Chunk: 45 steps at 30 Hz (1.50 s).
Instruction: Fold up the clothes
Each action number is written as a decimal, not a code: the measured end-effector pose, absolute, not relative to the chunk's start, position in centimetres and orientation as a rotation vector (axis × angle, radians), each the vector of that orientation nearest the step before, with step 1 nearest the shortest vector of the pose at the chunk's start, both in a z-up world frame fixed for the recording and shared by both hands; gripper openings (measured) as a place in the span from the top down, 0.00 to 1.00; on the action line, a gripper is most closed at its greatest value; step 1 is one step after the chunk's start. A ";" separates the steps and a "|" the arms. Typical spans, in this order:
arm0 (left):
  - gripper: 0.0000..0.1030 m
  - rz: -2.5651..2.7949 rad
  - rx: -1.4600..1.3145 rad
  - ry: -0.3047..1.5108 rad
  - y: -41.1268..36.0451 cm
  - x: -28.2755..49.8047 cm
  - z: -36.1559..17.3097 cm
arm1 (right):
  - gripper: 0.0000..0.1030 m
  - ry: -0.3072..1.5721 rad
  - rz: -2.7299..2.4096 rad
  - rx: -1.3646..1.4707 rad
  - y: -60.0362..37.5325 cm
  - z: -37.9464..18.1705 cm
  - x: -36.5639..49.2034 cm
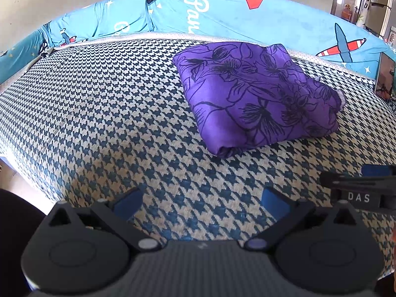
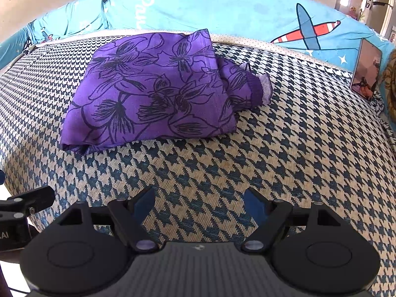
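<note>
Both grippers, left gripper [image 1: 201,204] and right gripper [image 2: 199,204], are held wide open and empty above a houndstooth mattress [image 1: 104,113]; beyond them, a folded purple floral garment [image 2: 153,91] is seen lying near the far edge

Houndstooth-covered bed [image 1: 111,113] — folded purple garment [image 1: 257,94] on top
</note>
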<state>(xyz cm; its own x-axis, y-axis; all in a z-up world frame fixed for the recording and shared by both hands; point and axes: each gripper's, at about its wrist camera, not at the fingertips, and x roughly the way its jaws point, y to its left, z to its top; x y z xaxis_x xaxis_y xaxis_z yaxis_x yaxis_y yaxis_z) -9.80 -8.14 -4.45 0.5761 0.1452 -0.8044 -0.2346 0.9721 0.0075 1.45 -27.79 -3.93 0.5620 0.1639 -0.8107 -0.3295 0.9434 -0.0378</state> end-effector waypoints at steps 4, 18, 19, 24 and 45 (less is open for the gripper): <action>0.00 0.231 -0.110 0.935 -7.9 -9.6 -4.3 | 0.24 0.937 0.280 -0.211 -28.2 -3.4 2.1; 0.00 0.237 -0.107 0.924 -9.3 -8.7 -3.6 | 0.24 0.891 0.289 -0.308 -28.5 -2.7 3.4; 0.00 0.234 -0.101 0.925 -9.5 -8.7 -3.6 | 0.24 0.888 0.291 -0.304 -28.5 -2.6 3.4; 0.00 0.228 -0.090 0.928 -10.0 -8.8 -3.4 | 0.24 0.888 0.284 -0.289 -28.7 -2.6 3.5; 0.00 0.237 -0.075 0.943 -10.4 -9.5 -3.0 | 0.24 0.892 0.290 -0.237 -29.0 -2.5 3.1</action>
